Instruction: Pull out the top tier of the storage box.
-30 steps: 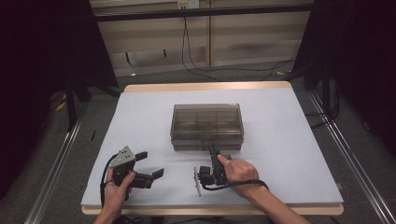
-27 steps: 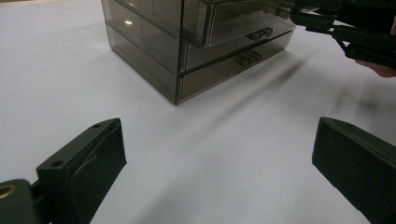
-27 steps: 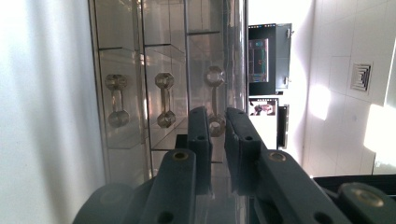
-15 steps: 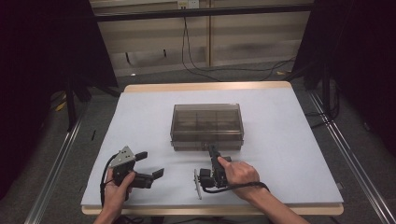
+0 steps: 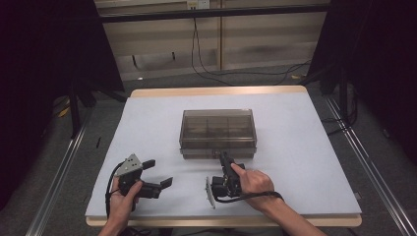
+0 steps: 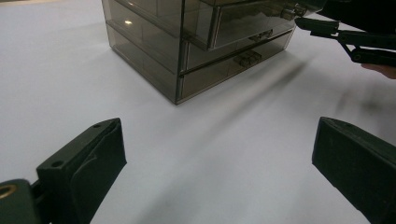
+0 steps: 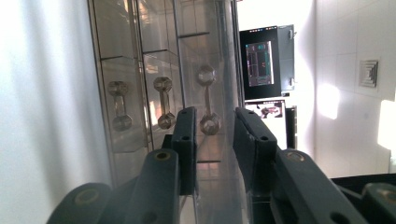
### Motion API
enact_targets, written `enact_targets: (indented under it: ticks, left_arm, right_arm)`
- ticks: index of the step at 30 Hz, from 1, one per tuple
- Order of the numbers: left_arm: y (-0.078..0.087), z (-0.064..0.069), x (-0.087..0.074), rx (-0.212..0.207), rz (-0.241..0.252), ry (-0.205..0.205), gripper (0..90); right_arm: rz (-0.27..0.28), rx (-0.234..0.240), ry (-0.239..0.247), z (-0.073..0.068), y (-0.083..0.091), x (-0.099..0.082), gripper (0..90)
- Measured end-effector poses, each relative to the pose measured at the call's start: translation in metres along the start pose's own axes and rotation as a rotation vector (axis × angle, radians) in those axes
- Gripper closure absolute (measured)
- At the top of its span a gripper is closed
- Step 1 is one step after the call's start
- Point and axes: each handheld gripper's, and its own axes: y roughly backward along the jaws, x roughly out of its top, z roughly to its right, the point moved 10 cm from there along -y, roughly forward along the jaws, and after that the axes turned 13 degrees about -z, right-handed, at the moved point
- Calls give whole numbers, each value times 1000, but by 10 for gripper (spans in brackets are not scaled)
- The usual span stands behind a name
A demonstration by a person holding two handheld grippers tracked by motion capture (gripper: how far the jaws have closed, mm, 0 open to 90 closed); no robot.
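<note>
A smoky clear drawer cabinet (image 5: 217, 129) stands mid-table, with three drawers (image 6: 187, 37). My right gripper (image 5: 220, 155) reaches its front, turned on its side. In the right gripper view the jaws (image 7: 215, 123) flank the top drawer's dumbbell handle (image 7: 208, 100). They have just been opening, and a gap shows on both sides of the handle. The top drawer (image 6: 247, 23) stands slightly out from the front. My left gripper (image 5: 158, 172) rests open at the near left with nothing between its jaws (image 6: 219, 158). From there the right gripper (image 6: 345, 39) shows at the cabinet front.
The white table top (image 5: 305, 147) has bare room left, right and behind the cabinet. Its front edge (image 5: 221, 221) runs just under both hands. Cables (image 5: 211, 69) lie on the floor beyond the table. Metal rails (image 5: 54, 182) run along both sides.
</note>
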Motion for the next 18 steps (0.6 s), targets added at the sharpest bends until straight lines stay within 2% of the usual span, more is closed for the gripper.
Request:
enact_targets:
  ticks: [3, 4, 6, 9, 10, 11, 12, 14, 16, 17, 18]
  left_arm:
    - [0, 0, 0, 0, 0, 1, 27]
    - [0, 0, 0, -1, 0, 1, 27]
    - [0, 0, 0, 0, 0, 2, 27]
    - [0, 0, 0, 0, -2, 1, 27]
    - [-1, 0, 0, 0, -1, 1, 27]
    - [-1, 0, 0, 0, -1, 2, 27]
    - [0, 0, 0, 0, -3, -1, 27]
    - [0, 0, 0, -1, 1, 1, 27]
    - [0, 0, 0, -1, 2, 2, 27]
    - [0, 0, 0, -2, 2, 2, 27]
    - [0, 0, 0, -2, 1, 2, 27]
  right_arm:
    - [15, 65, -61, 0, 3, -3, 650]
    - [25, 72, -80, 1, 4, -3, 643]
    - [53, 97, -90, 5, 5, -3, 633]
    - [88, 165, -138, 7, 9, -4, 609]
    - [88, 165, -138, 7, 9, -4, 609]
    - [94, 200, -162, 6, 11, -5, 604]
    - [112, 260, -194, 5, 13, -6, 608]
    - [140, 319, -230, 4, 16, -6, 608]
    - [154, 337, -245, 5, 18, -7, 609]
    - [181, 404, -276, 6, 20, -7, 608]
    - [181, 404, -276, 6, 20, -7, 608]
